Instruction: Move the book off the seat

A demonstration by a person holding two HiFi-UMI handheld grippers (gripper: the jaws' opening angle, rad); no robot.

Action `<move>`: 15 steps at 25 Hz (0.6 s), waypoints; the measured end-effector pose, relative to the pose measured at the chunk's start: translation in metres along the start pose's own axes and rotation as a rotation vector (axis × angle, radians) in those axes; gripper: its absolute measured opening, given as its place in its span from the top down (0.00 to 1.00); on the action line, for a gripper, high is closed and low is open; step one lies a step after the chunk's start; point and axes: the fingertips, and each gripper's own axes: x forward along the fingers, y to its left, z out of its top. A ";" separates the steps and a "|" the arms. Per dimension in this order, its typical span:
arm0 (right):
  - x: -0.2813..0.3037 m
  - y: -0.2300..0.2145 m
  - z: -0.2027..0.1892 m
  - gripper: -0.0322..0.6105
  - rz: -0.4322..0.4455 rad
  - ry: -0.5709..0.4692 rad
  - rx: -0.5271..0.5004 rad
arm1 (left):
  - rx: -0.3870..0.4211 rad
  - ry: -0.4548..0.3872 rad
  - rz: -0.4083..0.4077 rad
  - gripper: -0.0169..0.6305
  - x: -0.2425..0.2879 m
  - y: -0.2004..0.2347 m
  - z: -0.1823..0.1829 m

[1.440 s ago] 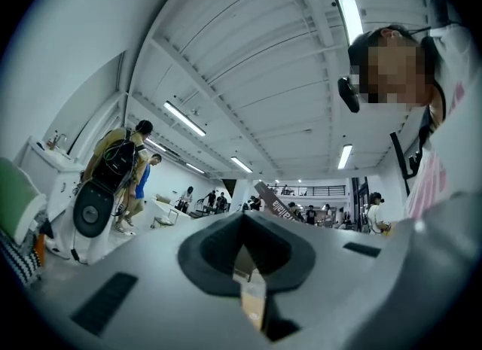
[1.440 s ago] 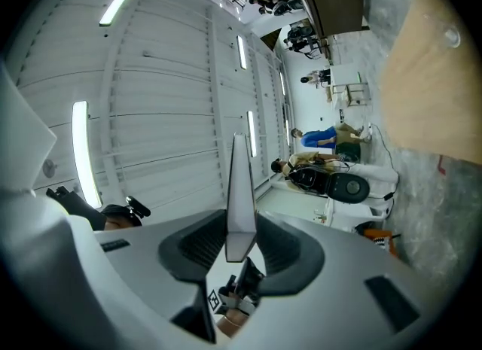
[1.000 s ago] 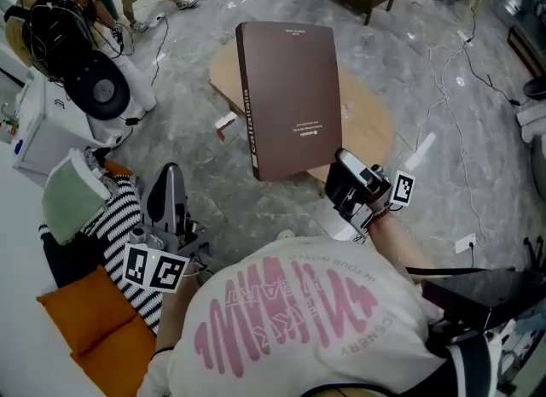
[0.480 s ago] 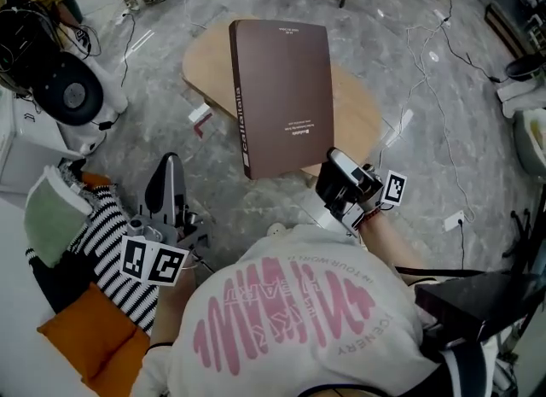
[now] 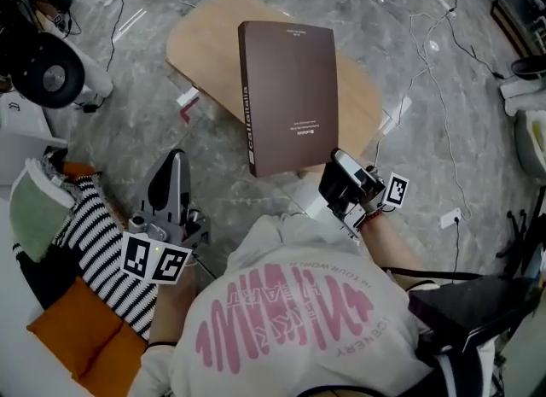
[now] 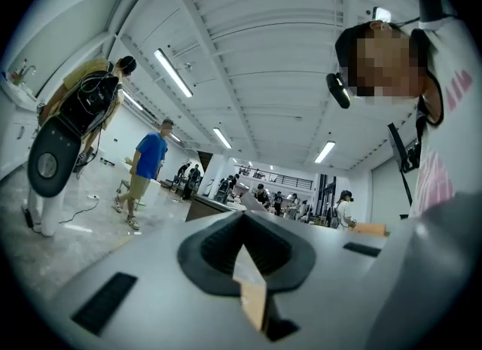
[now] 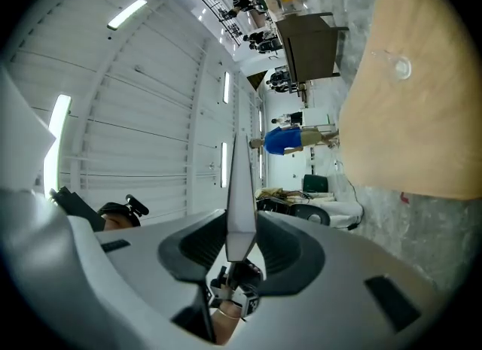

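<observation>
A large brown book (image 5: 290, 96) is held up, tilted, over the light wooden table (image 5: 205, 37). My right gripper (image 5: 334, 167) is shut on the book's near bottom corner. In the right gripper view the book (image 7: 242, 183) shows edge-on as a thin pale strip pinched between the jaws, with the table (image 7: 422, 92) beyond. My left gripper (image 5: 173, 163) hangs low at the left beside the sofa, pointing away from me, with nothing in it. In the left gripper view its jaws meet at the middle, shut.
A striped cushion (image 5: 102, 242), an orange cushion (image 5: 77, 335) and a green one (image 5: 30, 212) lie on the sofa at the left. Cables (image 5: 444, 71) run over the grey floor. A round black-and-white device (image 5: 47, 67) stands far left. A small box (image 5: 186, 101) lies beside the table.
The book stays in my right gripper and has drifted slightly right over the table. The left gripper has barely moved. My head has turned, so the table shows more.
</observation>
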 end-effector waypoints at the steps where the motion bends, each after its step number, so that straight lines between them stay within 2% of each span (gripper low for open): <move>1: -0.008 -0.008 0.003 0.73 -0.007 -0.003 0.004 | -0.002 0.002 -0.002 0.96 0.003 -0.001 -0.010; 9: -0.063 -0.070 0.016 0.73 -0.088 -0.030 0.044 | -0.027 0.061 -0.035 0.96 0.026 -0.003 -0.089; 15: -0.091 -0.103 0.022 0.73 -0.102 -0.059 0.071 | -0.040 0.113 -0.051 0.96 0.038 -0.006 -0.136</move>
